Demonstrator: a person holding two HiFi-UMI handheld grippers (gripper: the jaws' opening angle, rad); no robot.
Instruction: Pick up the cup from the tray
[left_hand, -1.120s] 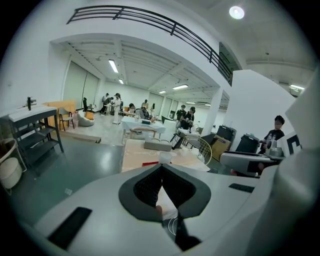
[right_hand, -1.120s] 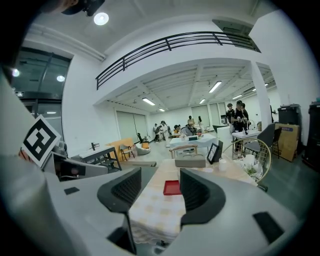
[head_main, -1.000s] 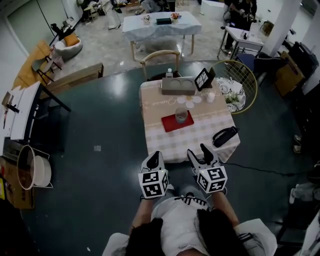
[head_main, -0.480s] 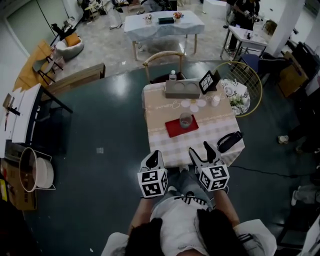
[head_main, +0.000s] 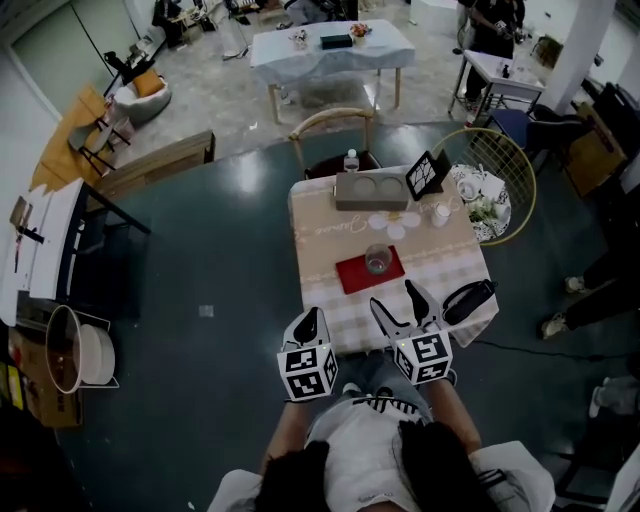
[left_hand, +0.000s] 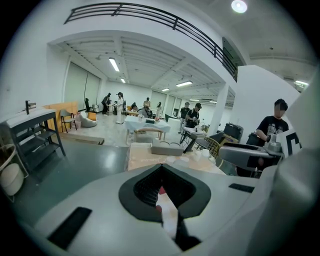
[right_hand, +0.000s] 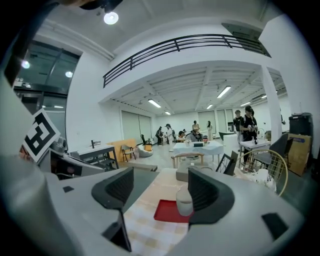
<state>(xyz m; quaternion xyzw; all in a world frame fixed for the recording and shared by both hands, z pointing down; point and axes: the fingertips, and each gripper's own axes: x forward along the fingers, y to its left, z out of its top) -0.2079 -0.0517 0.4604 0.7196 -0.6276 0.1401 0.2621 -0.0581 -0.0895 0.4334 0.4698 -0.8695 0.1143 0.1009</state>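
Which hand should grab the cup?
Probably right. The right gripper has just been opening its empty jaws and faces the cup on the red tray; the left gripper is shut.

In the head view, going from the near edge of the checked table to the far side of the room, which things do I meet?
Red tray, grey box, water bottle, wooden chair, white-clothed table.

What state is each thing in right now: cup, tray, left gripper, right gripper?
cup: upright on the tray, untouched.
tray: flat on the table, bearing the cup.
left gripper: jaws together, empty, at the table's near edge.
right gripper: jaws apart, just been opening, gripping nothing, cup ahead of it.
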